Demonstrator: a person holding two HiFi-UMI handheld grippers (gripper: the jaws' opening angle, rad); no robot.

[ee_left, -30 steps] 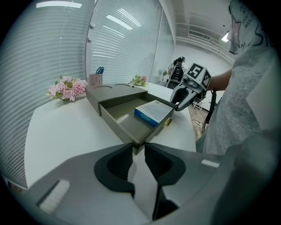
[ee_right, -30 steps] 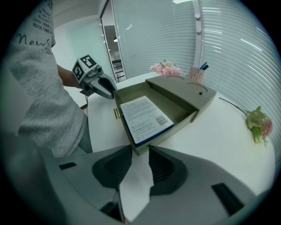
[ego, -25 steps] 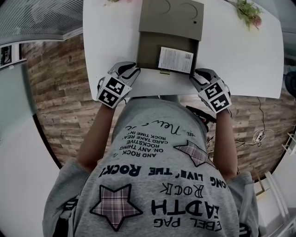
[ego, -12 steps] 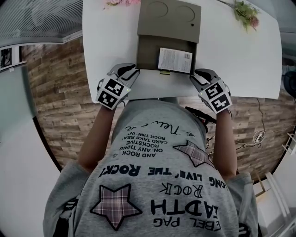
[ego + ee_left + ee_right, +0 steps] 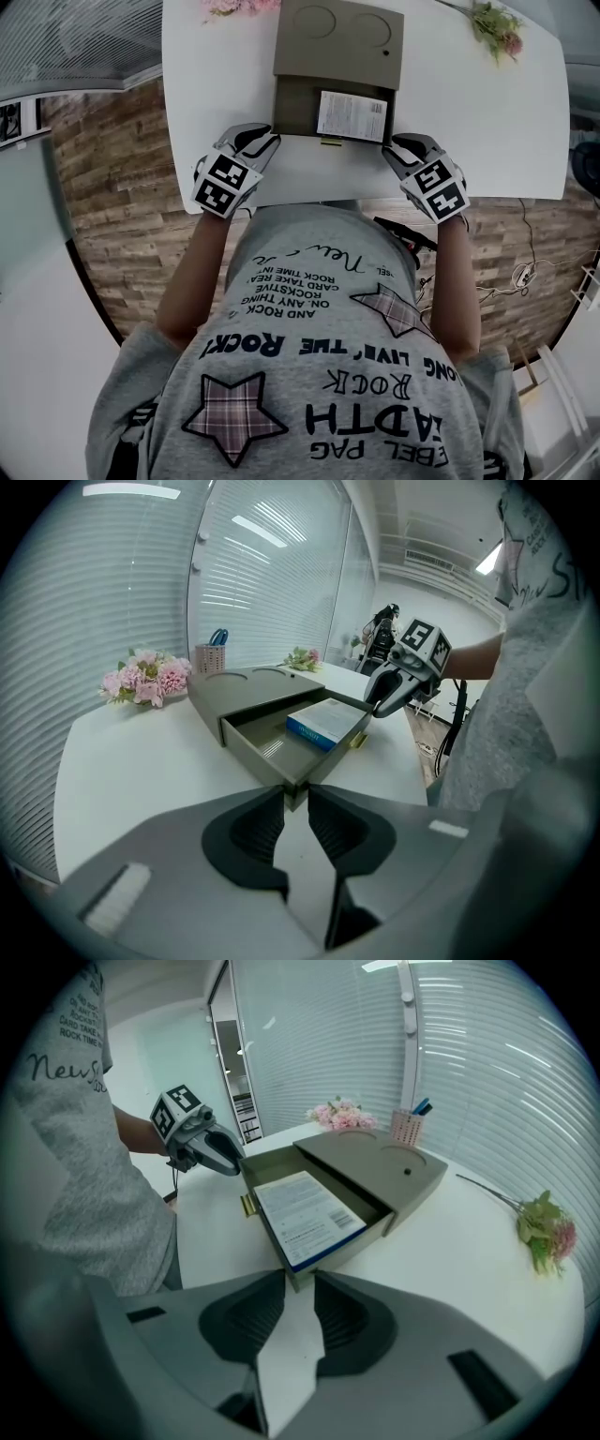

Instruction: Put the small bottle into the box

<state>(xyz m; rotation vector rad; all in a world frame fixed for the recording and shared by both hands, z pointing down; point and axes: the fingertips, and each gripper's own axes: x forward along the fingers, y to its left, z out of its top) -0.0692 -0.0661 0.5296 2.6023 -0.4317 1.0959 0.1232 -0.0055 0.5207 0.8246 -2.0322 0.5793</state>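
Observation:
An olive-grey box (image 5: 337, 33) stands on the white table (image 5: 487, 112) with its drawer (image 5: 295, 103) pulled out toward me. A white carton with a blue side (image 5: 351, 115) lies flat in the drawer. No small bottle shows in any view. My left gripper (image 5: 265, 139) has its jaws closed on the drawer's front left corner (image 5: 286, 789). My right gripper (image 5: 394, 148) holds the front right corner (image 5: 298, 1277); its jaws have just been closing on it. Each gripper view shows the other gripper across the drawer.
Pink flowers (image 5: 239, 7) and a pen cup (image 5: 209, 656) stand behind the box on the left. A flower sprig (image 5: 497, 23) lies at the back right. The table's near edge (image 5: 319, 192) runs just under both grippers, against my body.
The drawer looks slightly shorter, as if slid a little way into the box. Both grippers stay at its front corners, shifted a touch toward the box.

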